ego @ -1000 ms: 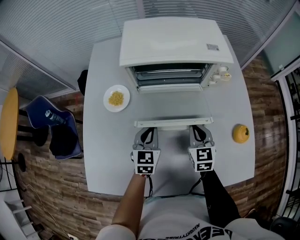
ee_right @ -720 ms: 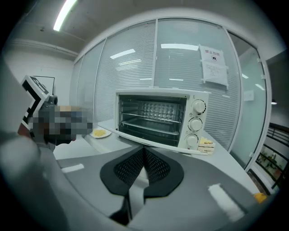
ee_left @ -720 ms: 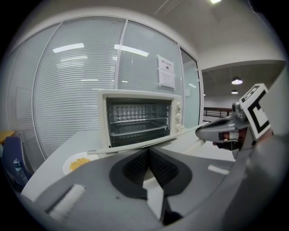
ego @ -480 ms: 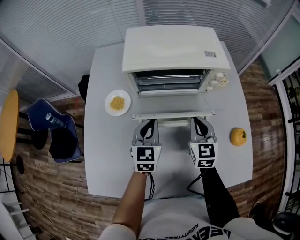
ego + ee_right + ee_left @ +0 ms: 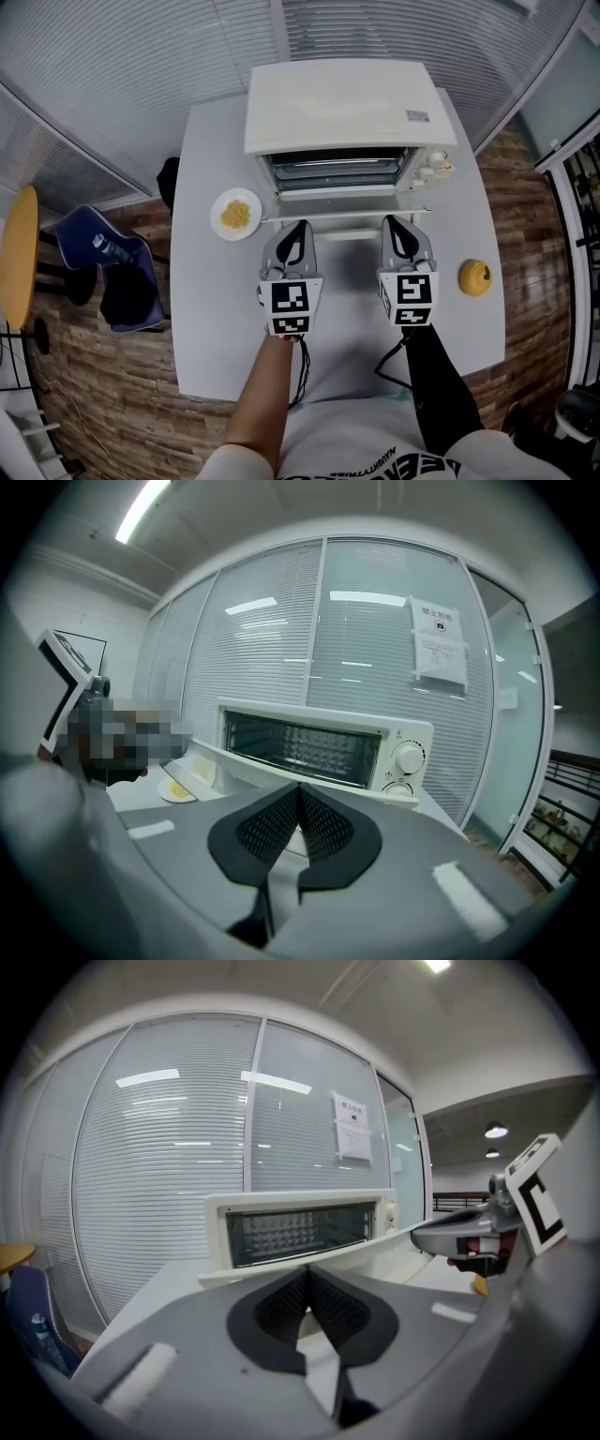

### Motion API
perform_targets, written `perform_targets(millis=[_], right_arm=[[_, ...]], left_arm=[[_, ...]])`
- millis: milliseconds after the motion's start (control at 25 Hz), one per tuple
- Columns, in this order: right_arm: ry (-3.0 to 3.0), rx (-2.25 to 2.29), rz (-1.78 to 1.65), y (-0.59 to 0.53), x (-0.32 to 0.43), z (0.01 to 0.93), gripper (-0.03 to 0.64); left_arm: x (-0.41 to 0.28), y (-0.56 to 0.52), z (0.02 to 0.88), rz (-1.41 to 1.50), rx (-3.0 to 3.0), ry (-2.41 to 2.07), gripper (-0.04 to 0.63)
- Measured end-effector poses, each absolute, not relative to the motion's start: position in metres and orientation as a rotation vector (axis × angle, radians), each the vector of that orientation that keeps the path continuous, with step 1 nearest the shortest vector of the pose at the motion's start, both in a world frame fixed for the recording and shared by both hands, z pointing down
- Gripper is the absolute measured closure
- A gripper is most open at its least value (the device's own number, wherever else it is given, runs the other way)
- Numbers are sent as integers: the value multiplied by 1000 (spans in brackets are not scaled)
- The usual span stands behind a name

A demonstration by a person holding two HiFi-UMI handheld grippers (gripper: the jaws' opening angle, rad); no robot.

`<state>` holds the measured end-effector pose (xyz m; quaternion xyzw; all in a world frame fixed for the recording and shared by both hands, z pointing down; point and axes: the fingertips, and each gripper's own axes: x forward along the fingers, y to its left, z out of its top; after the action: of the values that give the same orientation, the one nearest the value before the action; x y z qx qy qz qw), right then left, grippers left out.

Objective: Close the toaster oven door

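the toaster oven (image 5: 342,103) sits at the far middle of the table (image 5: 216,319), facing me; its door (image 5: 347,206) is hinged at the bottom and stands part way up, tilted, not flat and not shut; the dark opening with its wire rack shows above the door's edge in both gripper views, so i judge the closing under way but unfinished.

left gripper (image 5: 300,227) and right gripper (image 5: 393,223) are side by side at the door's front edge, left toward its left part, right toward its right end; their tips seem tucked at or just under that edge, though i cannot tell for sure whether they touch it; each claw is pinched together, pads meeting, with nothing between them, so neither is gripping; i take them as closed noses for pushing.

what is left, as i judge it: carry the edge up and away until the door meets the oven front beside the knobs (image 5: 409,757); nothing appears to block its path.

the table is pale grey, smooth, mostly bare; a small plate (image 5: 235,215) with something yellow on it lies just left of the door's corner, close to it; an orange round thing (image 5: 475,277) rests well to the right, near the table edge.

behind the oven runs a glass wall with slatted blinds (image 5: 122,56), a paper notice (image 5: 353,1129) stuck on it; the floor (image 5: 103,375) is brown, wood-patterned; to the left stands a chair (image 5: 108,248) with blue fabric and a bottle on it, and beyond that the rim of a yellow round top (image 5: 19,253).
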<state>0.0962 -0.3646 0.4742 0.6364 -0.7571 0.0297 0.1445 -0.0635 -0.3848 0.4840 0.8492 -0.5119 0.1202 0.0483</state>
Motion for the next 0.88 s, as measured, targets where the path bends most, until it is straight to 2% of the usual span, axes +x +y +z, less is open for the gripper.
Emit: perform_targets(millis=[880], right_arm=[[-2139,1846,21,-439,96,427,615]], left_arm=[[-61,-454,439,338,2626,-1513,541]])
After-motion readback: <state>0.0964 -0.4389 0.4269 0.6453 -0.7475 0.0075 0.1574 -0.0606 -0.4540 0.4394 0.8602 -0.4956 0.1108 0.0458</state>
